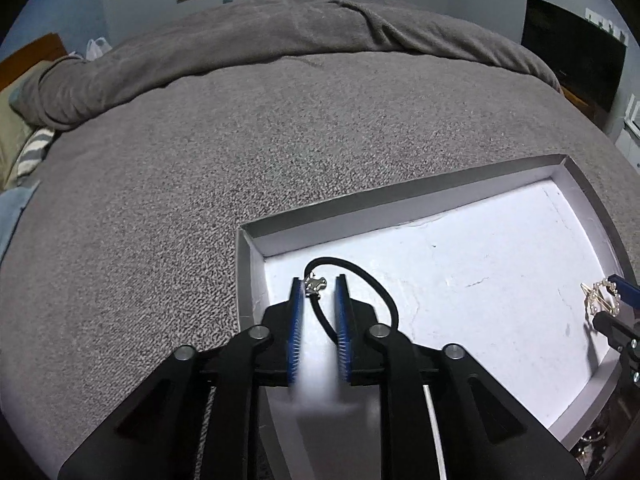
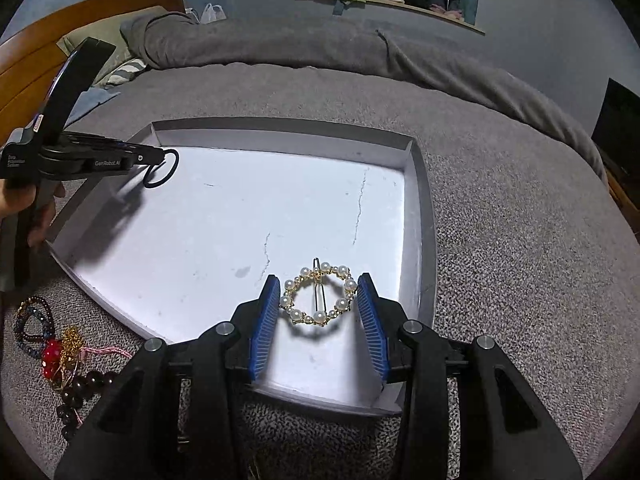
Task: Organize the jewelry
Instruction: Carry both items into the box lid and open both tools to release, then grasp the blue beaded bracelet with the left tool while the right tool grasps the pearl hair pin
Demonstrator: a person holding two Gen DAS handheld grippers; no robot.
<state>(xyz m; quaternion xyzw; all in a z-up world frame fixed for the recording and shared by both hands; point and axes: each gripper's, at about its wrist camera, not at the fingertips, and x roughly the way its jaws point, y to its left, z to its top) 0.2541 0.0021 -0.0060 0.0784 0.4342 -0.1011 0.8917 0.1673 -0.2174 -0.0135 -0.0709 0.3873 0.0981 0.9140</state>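
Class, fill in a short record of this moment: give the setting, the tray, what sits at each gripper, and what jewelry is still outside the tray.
setting: grey blanket on a bed
tray: shallow white tray lying on the blanket
left gripper: pads apart, black cord with a silver charm between them, over the tray's far left corner
right gripper: pads against the sides of a pearl ring clip, just above the tray's near right part
outside tray: beaded jewelry pile on the blanket, left of the tray
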